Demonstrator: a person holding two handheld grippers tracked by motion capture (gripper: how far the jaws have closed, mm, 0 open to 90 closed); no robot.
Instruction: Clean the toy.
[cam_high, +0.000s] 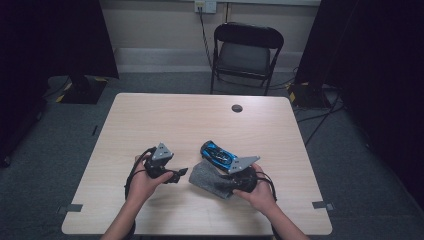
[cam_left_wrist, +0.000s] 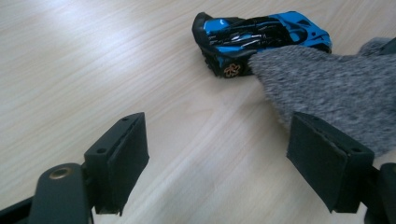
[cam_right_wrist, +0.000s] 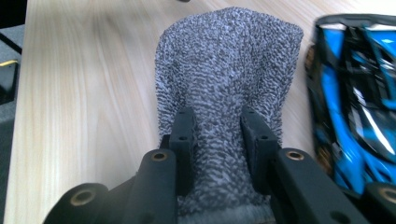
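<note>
Near the table's (cam_high: 150, 115) right front, my right gripper (cam_right_wrist: 217, 126) pinched the soft, floppy grey sock (cam_right_wrist: 229, 60) by its bunched end beside the blue toy car (cam_left_wrist: 261, 39), my left gripper (cam_left_wrist: 217, 154) spread empty; light, best gripped at a fold.

toy car (cam_right_wrist: 355, 102) cut off, sock (cam_left_wrist: 336, 88) cropped

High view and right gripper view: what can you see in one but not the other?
High view alone: the folding chair, the person's hands, and the left gripper, fingers apart and empty.

Right gripper view alone: how the right gripper pinches the grey sock between its fingers.

Both: the sock, the blue toy car beside it, and the wooden table.
</note>
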